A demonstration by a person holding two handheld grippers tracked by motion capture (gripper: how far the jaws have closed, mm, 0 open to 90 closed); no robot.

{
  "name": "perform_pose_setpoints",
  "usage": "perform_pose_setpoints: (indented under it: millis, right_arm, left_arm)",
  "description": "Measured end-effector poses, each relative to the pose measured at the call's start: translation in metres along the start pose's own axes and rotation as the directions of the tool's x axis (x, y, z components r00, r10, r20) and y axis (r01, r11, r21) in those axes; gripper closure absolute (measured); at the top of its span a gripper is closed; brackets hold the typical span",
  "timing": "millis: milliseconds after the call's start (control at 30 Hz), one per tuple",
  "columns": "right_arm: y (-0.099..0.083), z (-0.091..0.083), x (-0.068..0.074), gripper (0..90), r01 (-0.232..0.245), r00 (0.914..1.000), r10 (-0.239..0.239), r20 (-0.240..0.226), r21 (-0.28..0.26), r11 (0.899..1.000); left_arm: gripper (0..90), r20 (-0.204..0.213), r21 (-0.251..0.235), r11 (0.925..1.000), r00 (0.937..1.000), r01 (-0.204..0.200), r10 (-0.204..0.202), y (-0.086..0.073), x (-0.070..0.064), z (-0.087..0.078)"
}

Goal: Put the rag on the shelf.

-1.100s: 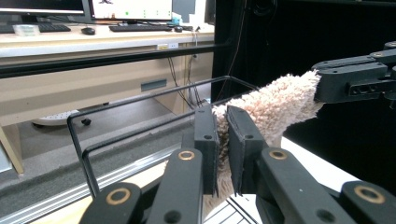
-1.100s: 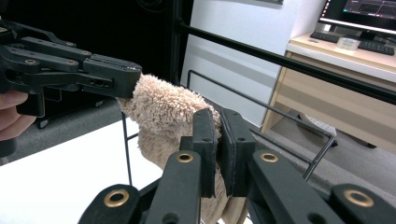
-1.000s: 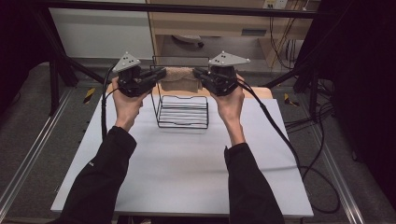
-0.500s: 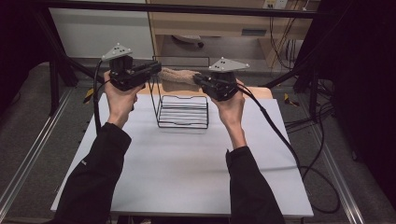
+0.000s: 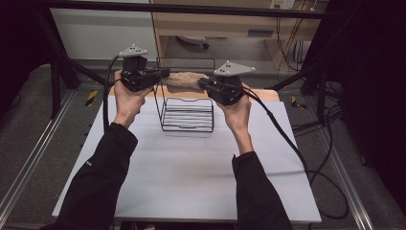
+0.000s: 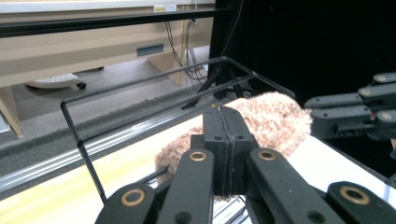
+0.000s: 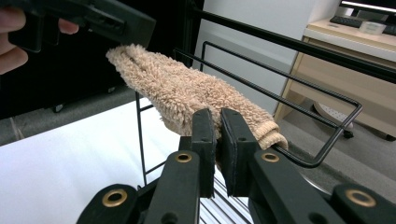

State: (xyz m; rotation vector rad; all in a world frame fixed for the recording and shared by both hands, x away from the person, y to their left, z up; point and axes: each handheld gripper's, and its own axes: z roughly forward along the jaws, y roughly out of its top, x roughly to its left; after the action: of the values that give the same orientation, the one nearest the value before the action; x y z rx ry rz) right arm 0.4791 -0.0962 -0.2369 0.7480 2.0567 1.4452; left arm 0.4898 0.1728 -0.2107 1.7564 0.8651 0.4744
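I held a fuzzy tan sock (image 5: 184,79) stretched between both grippers: left gripper (image 5: 160,74) jaws pinched one end, right gripper (image 5: 203,82) jaws narrowly clamped the cuff, above the wire rack (image 5: 187,115).

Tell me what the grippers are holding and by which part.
Both hold the fuzzy tan sock above the wire rack: the right gripper is clamped on its cuff end, and the left gripper is shut on the opposite end.

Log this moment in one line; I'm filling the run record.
left gripper: shut on fuzzy sock | right gripper: shut on fuzzy sock | sock above wire rack
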Motion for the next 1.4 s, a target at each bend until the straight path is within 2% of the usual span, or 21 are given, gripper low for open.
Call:
perform_pose_setpoints:
  millis: [133,267,367,433,500,667,800,1100,1400]
  right_arm:
    - [-0.001,-0.001,0.000,81.0,-0.011,0.9998,0.011,-0.014,0.002,1.000]
    - [-0.001,-0.003,0.000,76.0,-0.025,0.9991,0.025,-0.033,-0.001,1.000]
    - [0.000,-0.007,0.000,71.7,-0.037,0.9981,0.037,-0.050,-0.019,0.999]
    - [0.001,-0.008,0.000,72.1,-0.044,0.9974,0.042,-0.058,-0.027,0.999]
    - [0.001,-0.007,-0.001,76.5,-0.050,0.9971,0.049,-0.059,-0.019,0.999]
    - [-0.006,0.003,-0.001,84.5,-0.056,0.9976,0.058,-0.039,0.041,0.998]
    - [-0.014,0.011,-0.006,87.3,-0.088,0.9959,0.089,-0.018,0.071,0.994]
    - [-0.020,0.024,-0.012,88.5,-0.124,0.9922,0.124,0.010,0.096,0.988]
    - [-0.019,0.015,-0.008,84.3,-0.105,0.9944,0.105,-0.004,0.072,0.992]
  left_arm:
    - [89.4,0.002,0.019,0.9997,0.9999,-0.016,0.016,-0.008,-0.001,0.000]
    - [89.3,0.009,0.031,0.9994,0.9999,-0.015,0.015,-0.015,-0.001,0.004]
    - [89.4,0.007,0.040,0.9990,0.9998,-0.021,0.021,-0.020,-0.001,0.007]
    - [89.4,0.007,0.047,0.9987,0.9997,-0.022,0.022,-0.023,-0.001,0.009]
    - [89.4,0.001,0.054,0.9981,0.9996,-0.030,0.030,-0.027,-0.001,0.011]
    - [89.3,0.000,0.063,0.9975,0.9995,-0.031,0.031,-0.035,0.001,0.016]
    - [89.4,-0.002,0.067,0.9973,0.9995,-0.030,0.030,-0.039,0.003,0.019]
    - [89.2,-0.018,0.067,0.9974,0.9994,-0.027,0.029,-0.045,0.005,0.028]
    - [85.4,0.000,0.045,0.9985,0.9995,-0.033,0.033,-0.043,0.002,0.019]
